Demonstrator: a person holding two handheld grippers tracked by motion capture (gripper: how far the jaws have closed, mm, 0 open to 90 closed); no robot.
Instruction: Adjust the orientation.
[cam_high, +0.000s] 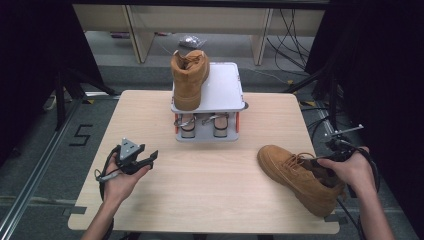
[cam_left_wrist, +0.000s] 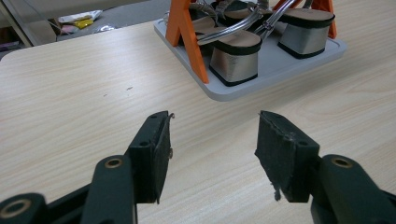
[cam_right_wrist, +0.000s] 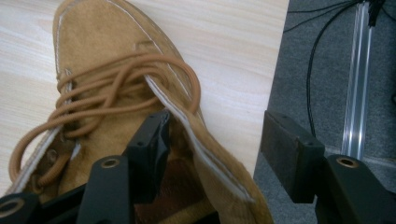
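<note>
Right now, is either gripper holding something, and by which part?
The left gripper holds nothing. The right gripper straddles the collar wall of the boot, one jaw inside; whether it grips cannot be told.

Two boots, one rack, my tools either side.
I see one boot (cam_high: 189, 79) atop the rack (cam_high: 220, 90) at the counter's (cam_high: 210, 175) far edge; the other boot (cam_high: 295, 175) lies near-right, my left tool (cam_high: 145, 159) near-left.

My L gripper (cam_high: 150, 159) rests low, jaws wide apart, nothing btwn. R gripper (cam_right_wrist: 212, 154) tilted down, jaws apart, one inside, one outside; hand (cam_high: 350, 170) wraps it.
</note>
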